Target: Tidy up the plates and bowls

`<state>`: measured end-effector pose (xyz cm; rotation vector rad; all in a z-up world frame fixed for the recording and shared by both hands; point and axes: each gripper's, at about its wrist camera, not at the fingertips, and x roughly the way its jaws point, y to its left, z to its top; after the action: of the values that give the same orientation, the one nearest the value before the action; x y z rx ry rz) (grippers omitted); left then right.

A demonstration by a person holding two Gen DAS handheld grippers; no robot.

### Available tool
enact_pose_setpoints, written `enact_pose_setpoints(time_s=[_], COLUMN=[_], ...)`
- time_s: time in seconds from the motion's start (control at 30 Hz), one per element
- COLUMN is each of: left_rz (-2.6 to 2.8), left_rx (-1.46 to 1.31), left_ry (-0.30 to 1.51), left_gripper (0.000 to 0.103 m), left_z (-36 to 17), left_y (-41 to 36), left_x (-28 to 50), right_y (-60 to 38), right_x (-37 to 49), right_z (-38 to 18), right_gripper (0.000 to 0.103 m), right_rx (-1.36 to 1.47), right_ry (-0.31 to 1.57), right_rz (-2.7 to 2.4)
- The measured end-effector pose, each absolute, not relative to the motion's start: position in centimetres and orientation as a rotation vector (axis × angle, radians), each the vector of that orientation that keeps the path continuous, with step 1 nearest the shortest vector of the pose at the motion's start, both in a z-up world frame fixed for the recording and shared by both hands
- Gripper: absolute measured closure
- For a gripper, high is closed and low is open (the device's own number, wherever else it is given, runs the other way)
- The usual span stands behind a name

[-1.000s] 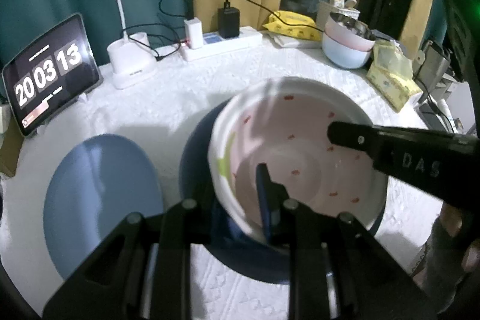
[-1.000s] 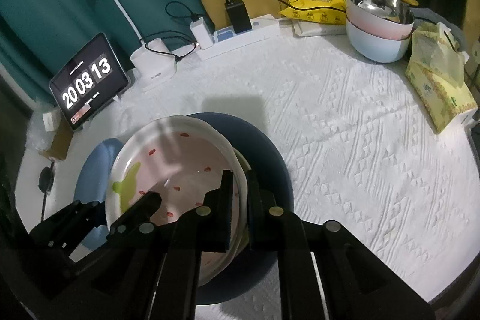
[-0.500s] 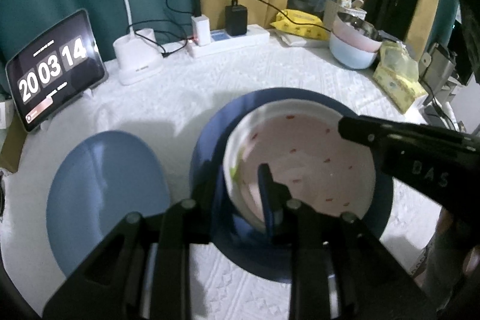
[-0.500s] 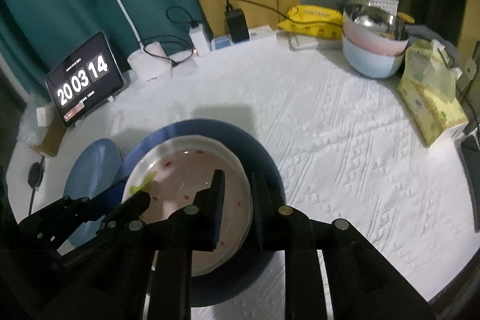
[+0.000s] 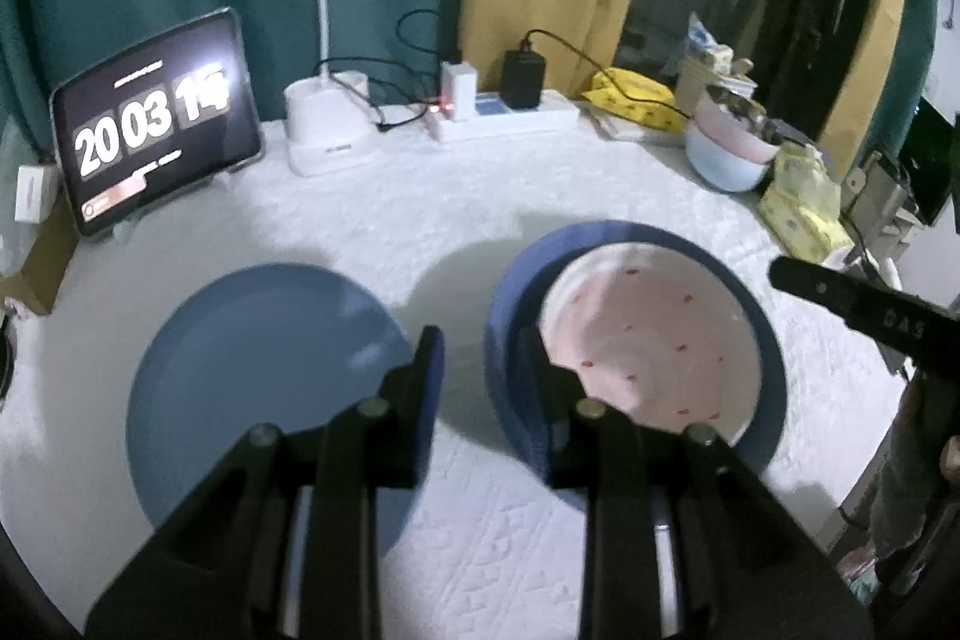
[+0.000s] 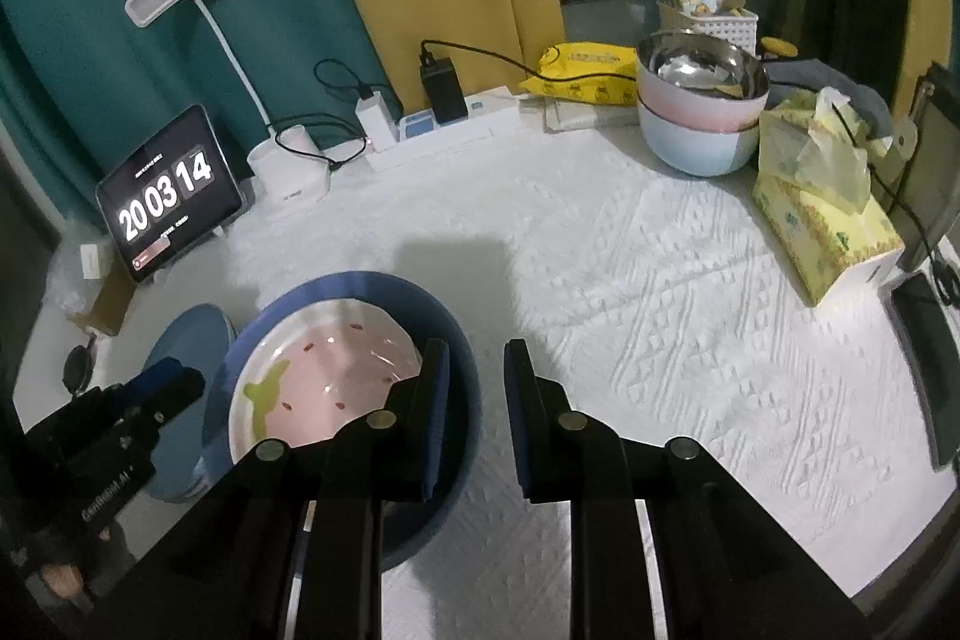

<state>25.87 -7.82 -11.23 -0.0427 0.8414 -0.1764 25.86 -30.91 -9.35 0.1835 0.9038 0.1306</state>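
Left wrist view shows the left gripper (image 5: pixel 483 370) spread apart with nothing between its jaws; they have just been opening, and they stand over the white textured tablecloth (image 5: pixel 420 226) in the gap between two plates. To its left lies a flat light-blue round plate (image 5: pixel 252 340), alone on the cloth. To its right sits a dark-blue round plate (image 5: pixel 510 340), and on it rests a white shallow bowl with a pink inside and small red marks (image 5: pixel 648 340). The bowl lies within the dark-blue plate's rim, slightly toward its right side. The right jaw of the left gripper overlaps the near left edge of the dark-blue plate in the picture; whether it touches I cannot tell.

From the right wrist view, the right gripper (image 6: pixel 474 382) is also spread, its jaws having just been opening, with only cloth between them. Its left jaw stands in front of the right rim of the dark-blue plate, and a green shape shows on the bowl's inside.

Far right on the table, a metal bowl nests in a pink bowl, which nests in a pale-blue bowl (image 6: pixel 696 142). Just beside that stack, to the right, is a yellow tissue pack (image 6: pixel 822 220). Along the far edge stand a white power strip with plugs (image 6: pixel 444 124), a white desk lamp (image 6: pixel 288 172), and, far left, a tablet showing a clock (image 6: pixel 165 202).
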Motion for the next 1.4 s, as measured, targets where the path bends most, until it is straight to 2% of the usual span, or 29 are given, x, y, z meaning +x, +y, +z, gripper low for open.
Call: enact_pose_setpoints(time_s=[0.57, 0.77, 0.83, 1.1, 1.2, 1.27, 1.33, 1.4], left_rz=[-0.195, -0.211, -0.216, -0.241, -0.239, -0.251, -0.259, -0.255], left_rx=[0.011, 0.02, 0.015, 0.0, 0.02, 0.022, 0.024, 0.028], left_ry=[0.899, 0.881, 0.88, 0.846, 0.83, 0.823, 0.815, 0.81], left_gripper=[0.075, 0.075, 0.075, 0.078, 0.079, 0.086, 0.089, 0.089], left_z=[-14.0, -14.4, -14.4, -14.5, -14.5, -14.5, -14.4, -14.4], left_y=[-9.0, -9.0, -8.9, -8.7, -8.9, -9.1, -9.3, -9.4], left_x=[26.7, 26.7, 26.7, 26.3, 26.1, 26.1, 25.9, 25.8], right_y=[-30.9, -31.0, -30.9, -31.6, -31.7, -31.6, -31.3, -30.8], right_x=[26.3, 26.3, 26.1, 26.3, 26.3, 26.2, 26.1, 25.9], right_z=[-13.3, -13.5, -13.5, -14.5, -14.7, -14.8, -14.7, -14.5], right_gripper=[0.082, 0.074, 0.068, 0.067, 0.072, 0.08, 0.094, 0.094], right_rx=[0.221, 0.224, 0.22, 0.312, 0.324, 0.348, 0.352, 0.335], right_ry=[0.973, 0.963, 0.958, 0.953, 0.95, 0.945, 0.935, 0.926], right_rz=[0.179, 0.174, 0.134, 0.12, 0.129, 0.147, 0.161, 0.154])
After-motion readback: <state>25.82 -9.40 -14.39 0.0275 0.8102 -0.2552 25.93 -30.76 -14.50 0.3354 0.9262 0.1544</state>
